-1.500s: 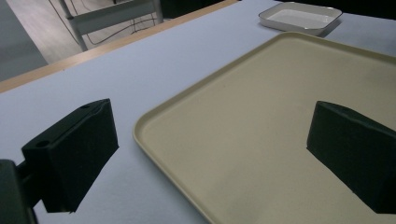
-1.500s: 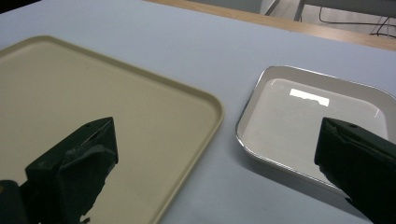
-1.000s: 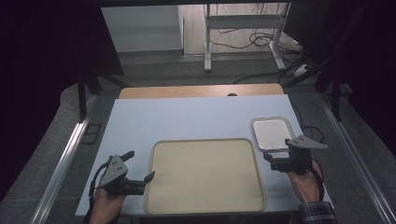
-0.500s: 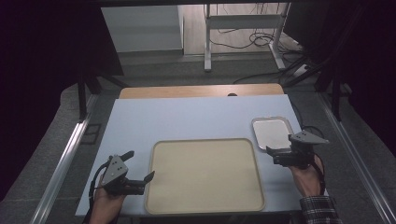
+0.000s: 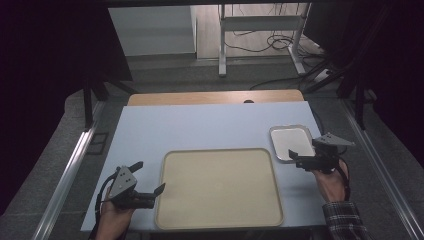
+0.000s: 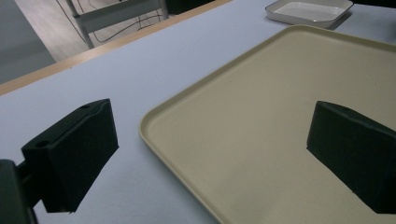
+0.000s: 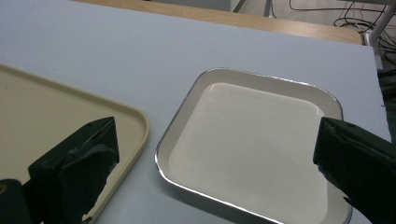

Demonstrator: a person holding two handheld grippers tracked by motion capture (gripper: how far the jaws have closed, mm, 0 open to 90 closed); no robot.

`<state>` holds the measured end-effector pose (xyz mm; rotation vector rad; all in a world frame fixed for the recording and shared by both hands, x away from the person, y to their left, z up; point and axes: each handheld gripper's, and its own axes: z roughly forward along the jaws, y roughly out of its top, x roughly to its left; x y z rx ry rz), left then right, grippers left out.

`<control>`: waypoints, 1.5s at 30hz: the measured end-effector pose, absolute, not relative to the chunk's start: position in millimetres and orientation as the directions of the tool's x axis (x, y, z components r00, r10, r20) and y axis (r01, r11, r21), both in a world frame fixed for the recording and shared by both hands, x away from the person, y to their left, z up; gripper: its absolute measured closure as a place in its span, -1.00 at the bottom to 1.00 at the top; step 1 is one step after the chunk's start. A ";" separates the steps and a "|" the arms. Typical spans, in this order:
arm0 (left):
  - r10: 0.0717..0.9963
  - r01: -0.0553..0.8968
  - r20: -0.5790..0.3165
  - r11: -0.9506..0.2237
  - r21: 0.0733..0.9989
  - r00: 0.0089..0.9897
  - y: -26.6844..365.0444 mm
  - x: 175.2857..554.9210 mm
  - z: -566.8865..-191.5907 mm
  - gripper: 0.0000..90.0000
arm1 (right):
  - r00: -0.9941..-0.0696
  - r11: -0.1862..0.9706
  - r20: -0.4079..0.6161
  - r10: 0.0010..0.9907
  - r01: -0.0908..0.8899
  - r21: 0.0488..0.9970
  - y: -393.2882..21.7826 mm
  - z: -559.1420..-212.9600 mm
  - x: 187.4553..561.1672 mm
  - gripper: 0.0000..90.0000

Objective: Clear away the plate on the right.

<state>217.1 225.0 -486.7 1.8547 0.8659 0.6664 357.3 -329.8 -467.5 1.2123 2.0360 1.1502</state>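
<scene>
A large empty beige tray (image 5: 220, 187) lies at the front middle of the pale blue table (image 5: 200, 130). To its right rear sits a small empty white dish with a metal rim (image 5: 289, 139). My left gripper (image 5: 150, 176) is open at the tray's left edge; in the left gripper view its jaws straddle the tray's corner (image 6: 159, 126), and the gripper (image 6: 210, 144) holds nothing. My right gripper (image 5: 295, 158) is open over the near edge of the dish. In the right gripper view the gripper (image 7: 219, 163) frames the dish (image 7: 252, 135), with the tray (image 7: 46, 116) to the left.
A strip of wood (image 5: 215, 96) runs along the table's far edge. Beyond it are a metal stand's legs (image 5: 222, 47) and cables on the floor (image 5: 280, 42). Metal rails (image 5: 70, 170) flank the table on both sides.
My right gripper has drifted a little forward and to the right, closer over the white dish. The left gripper has stayed where it was.
</scene>
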 end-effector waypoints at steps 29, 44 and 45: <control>0.798 0.286 0.070 -0.295 0.912 0.599 225.2 217.1 -486.5 -0.96 | -0.338 0.185 0.036 0.941 0.601 0.778 -356.1 -478.3 402.7 -0.90; 0.798 0.289 0.079 -0.306 0.907 0.597 224.7 217.5 -487.2 -0.96 | -0.287 0.168 0.044 0.957 0.669 0.724 -379.8 -479.6 426.1 -0.33; 0.798 0.289 0.079 -0.306 0.907 0.598 224.7 217.6 -487.3 -0.96 | -0.289 0.169 0.045 0.956 0.674 0.719 -380.6 -480.4 427.8 -0.30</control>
